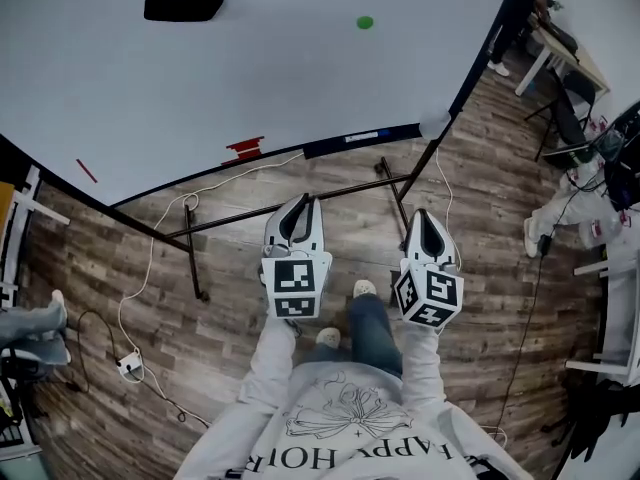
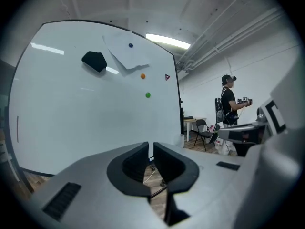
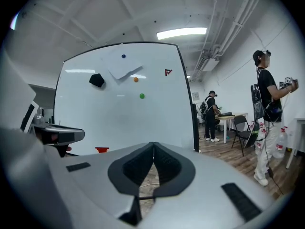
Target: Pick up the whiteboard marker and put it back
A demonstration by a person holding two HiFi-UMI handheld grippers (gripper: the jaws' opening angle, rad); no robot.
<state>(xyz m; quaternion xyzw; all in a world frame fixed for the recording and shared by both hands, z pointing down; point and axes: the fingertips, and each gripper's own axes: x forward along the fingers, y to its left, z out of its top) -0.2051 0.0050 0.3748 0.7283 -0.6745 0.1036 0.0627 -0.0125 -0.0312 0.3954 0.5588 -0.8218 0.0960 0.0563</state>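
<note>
Standing on the wooden floor (image 1: 480,168) a little back from the big whiteboard (image 1: 250,78), the person is holding both tools low and pointing them at the board's lower edge, so the task is looking barely begun: nothing is being gripped and every step is left to do. The left gripper (image 1: 298,206) is showing its jaws all but together, with only a thin slit and nothing in it; the right gripper (image 1: 428,218) is showing its jaws meeting at the tips, also empty. The dark tray (image 1: 400,131) along the bottom of the board is carrying a slim pale stick with a blue band, probably the marker (image 1: 362,137), lying flat, well apart from both grippers. A small red thing (image 1: 245,148) is sitting further left on that edge; what it is I cannot tell.
</note>
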